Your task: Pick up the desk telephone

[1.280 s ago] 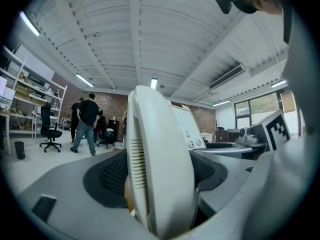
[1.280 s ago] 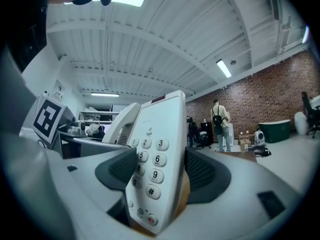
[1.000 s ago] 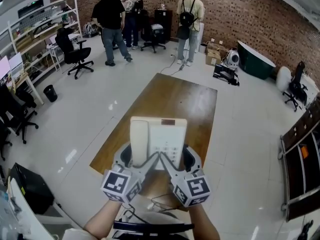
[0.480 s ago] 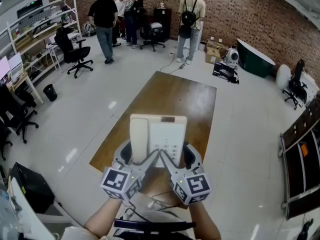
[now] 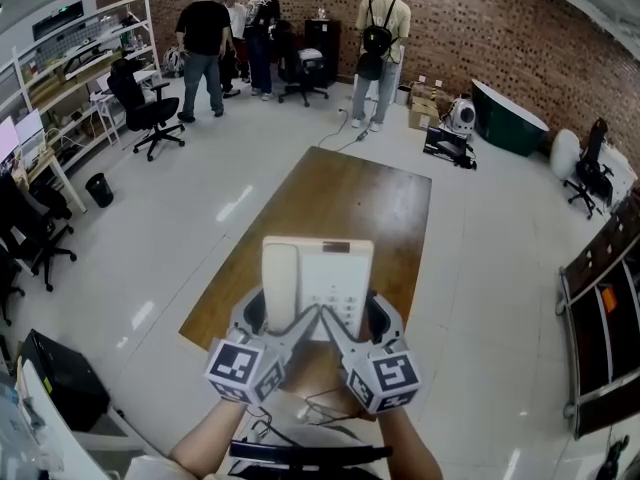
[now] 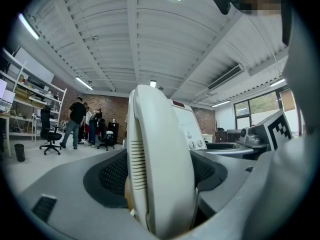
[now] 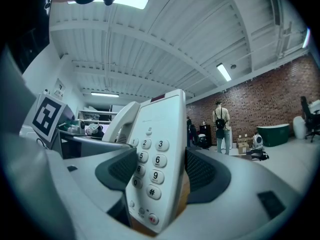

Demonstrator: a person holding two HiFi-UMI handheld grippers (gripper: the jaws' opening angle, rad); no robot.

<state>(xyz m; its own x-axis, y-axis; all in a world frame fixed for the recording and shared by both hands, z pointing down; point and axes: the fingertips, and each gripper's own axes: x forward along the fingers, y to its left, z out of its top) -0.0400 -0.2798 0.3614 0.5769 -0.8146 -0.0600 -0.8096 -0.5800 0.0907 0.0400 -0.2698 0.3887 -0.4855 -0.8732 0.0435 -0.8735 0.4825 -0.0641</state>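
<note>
A white desk telephone, handset on its left and keypad on its right, hangs above the near end of the wooden table. My left gripper is shut on its handset side and my right gripper on its keypad side. In the left gripper view the handset edge fills the space between the dark pads of the left gripper. From the right gripper, the right gripper view shows the keypad edge of the telephone clamped between both pads.
A thin cable lies on the table's near end below the grippers. Several people stand at the far brick wall, one with a backpack. Office chairs and shelves stand left, a dark cabinet right.
The person in black at the back has walked to the left. Both grippers and the telephone have stayed put.
</note>
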